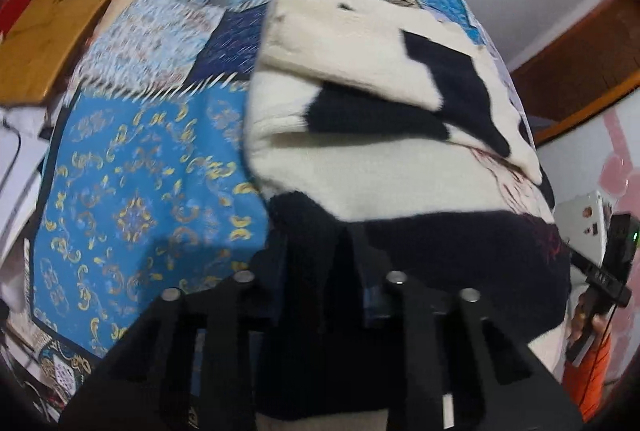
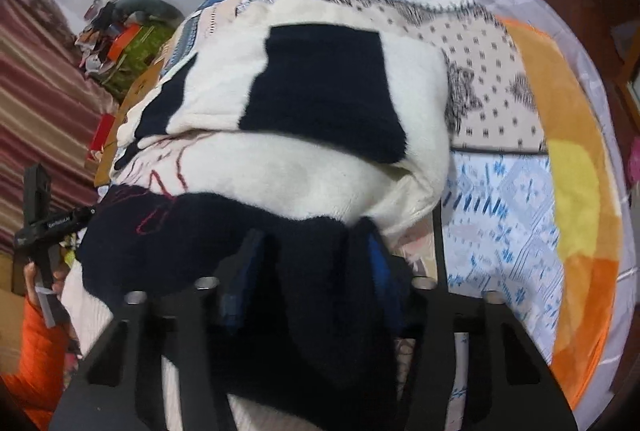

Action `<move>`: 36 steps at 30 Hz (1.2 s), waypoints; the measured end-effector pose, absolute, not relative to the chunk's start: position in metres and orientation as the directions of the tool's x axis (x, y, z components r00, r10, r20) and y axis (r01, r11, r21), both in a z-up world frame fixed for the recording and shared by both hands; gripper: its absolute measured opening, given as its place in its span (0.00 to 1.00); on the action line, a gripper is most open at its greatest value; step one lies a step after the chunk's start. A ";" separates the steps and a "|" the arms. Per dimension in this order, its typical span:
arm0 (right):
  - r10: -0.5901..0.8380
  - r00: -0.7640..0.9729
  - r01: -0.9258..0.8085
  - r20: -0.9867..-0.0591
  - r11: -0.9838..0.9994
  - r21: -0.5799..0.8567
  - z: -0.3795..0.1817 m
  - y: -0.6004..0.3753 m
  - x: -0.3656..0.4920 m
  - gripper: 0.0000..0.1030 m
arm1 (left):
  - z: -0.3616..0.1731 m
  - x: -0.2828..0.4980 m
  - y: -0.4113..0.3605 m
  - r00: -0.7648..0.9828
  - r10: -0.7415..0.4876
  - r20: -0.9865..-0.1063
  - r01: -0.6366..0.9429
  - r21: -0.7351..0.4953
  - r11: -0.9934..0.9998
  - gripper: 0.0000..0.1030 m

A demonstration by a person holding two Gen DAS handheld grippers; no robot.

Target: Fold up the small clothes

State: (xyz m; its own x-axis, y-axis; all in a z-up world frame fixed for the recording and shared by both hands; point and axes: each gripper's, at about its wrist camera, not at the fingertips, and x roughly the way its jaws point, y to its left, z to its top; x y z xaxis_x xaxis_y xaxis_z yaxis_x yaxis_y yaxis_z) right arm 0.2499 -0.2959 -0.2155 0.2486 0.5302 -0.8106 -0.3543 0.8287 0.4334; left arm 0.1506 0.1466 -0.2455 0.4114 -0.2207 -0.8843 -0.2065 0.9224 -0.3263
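Slippage is the risk: the left claw [image 1: 320,271] and right claw [image 2: 308,271] each pinch only the dark near hem of the cream-and-navy sweater [image 1: 380,151] lying on the patchwork bedspread [image 1: 140,171], so lifting unevenly could skew the fold.

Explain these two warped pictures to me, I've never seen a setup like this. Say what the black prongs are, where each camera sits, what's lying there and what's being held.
There is no robot here. A person holds a hand-held gripper in each hand, and each carries a wide-angle camera looking along its two fingers, hence the bulging view. One picture comes from the left gripper, the other from the right gripper. The black prongs at the bottom are the gripper fingers. On the patchwork bedspread lies a cream and navy sweater, its sleeves folded across it. Each gripper is shut on the sweater's dark near hem. At the edge of each picture you can see the other gripper and the person's orange sleeve.
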 end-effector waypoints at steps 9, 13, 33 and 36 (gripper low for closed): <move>0.576 0.345 -0.420 -0.741 0.801 0.427 -0.183 -0.287 0.268 0.18 | -0.194 0.160 0.139 0.547 -0.151 -0.824 -0.157 -0.278 0.948 0.09; 0.573 0.415 -0.426 -0.707 0.809 0.406 -0.162 -0.287 0.275 0.17 | -0.172 0.169 0.150 0.594 -0.117 -0.796 -0.168 -0.265 0.949 0.09; 0.500 0.353 -0.311 -0.790 0.860 0.405 -0.180 -0.309 0.277 0.60 | -0.203 0.163 0.175 0.527 -0.038 -0.849 -0.268 -0.208 0.941 0.52; 0.497 0.316 -0.303 -0.808 0.860 0.411 -0.187 -0.314 0.265 0.60 | -0.202 0.150 0.177 0.520 -0.060 -0.852 -0.276 -0.234 0.932 0.56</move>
State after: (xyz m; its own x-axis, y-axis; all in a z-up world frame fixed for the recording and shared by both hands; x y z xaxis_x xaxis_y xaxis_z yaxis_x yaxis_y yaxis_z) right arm 0.2653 -0.3140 -0.1873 0.3155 0.4972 -0.8082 -0.3033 0.8599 0.4105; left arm 0.1498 0.1775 -0.2018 0.5200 -0.0599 -0.8521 -0.2757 0.9324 -0.2338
